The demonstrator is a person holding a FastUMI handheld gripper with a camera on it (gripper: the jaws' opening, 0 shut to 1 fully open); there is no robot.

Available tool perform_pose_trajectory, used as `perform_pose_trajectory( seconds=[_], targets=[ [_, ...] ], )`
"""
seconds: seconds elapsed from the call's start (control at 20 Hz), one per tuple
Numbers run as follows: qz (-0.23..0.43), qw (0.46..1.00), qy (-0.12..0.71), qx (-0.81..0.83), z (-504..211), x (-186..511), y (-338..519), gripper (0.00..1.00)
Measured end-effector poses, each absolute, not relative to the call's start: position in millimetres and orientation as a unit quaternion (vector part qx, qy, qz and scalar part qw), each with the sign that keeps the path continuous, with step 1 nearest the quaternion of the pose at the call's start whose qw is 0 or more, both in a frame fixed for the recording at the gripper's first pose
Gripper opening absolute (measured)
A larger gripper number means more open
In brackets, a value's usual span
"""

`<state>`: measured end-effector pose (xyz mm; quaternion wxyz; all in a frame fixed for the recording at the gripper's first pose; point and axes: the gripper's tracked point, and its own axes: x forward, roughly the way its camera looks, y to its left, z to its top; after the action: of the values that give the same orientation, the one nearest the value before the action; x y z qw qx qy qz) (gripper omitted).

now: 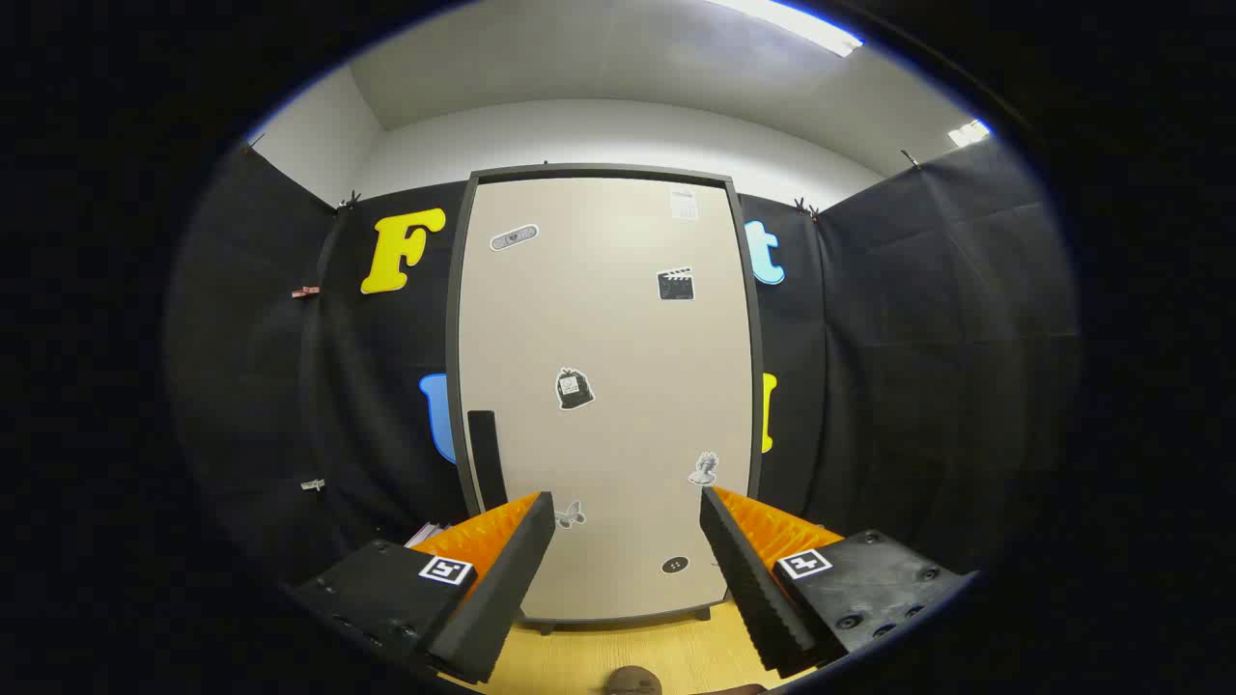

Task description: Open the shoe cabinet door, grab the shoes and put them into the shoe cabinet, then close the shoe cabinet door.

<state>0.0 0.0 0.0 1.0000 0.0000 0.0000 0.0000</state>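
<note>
The shoe cabinet [603, 386] stands upright straight ahead, a tall beige door in a dark frame, dotted with several small stickers. Its door is shut. A black vertical handle [485, 458] sits low along the door's left side, just above my left fingertip. My gripper [628, 507] is open, its two black-and-orange fingers spread wide in front of the lower part of the door with nothing between them. A small brown rounded object [632, 681] peeks up on the floor below the fingers; I cannot tell whether it is a shoe.
The cabinet rests on a light wooden floor [618, 652]. Black cloth walls [927, 367] close in on both sides and behind the cabinet. Something pale with pink edges [425, 533] lies low by the left finger.
</note>
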Motion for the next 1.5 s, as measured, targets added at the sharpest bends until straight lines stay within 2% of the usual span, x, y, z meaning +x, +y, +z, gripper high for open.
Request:
perform_pose_trajectory(
  seconds=[0.85,1.5],
  targets=[
    [0.008,1.000,0.009,0.001,-3.5,2.5,13.0,0.98],
    [0.064,0.997,0.050,0.006,-48.3,57.0,109.7,0.99]
  ],
)
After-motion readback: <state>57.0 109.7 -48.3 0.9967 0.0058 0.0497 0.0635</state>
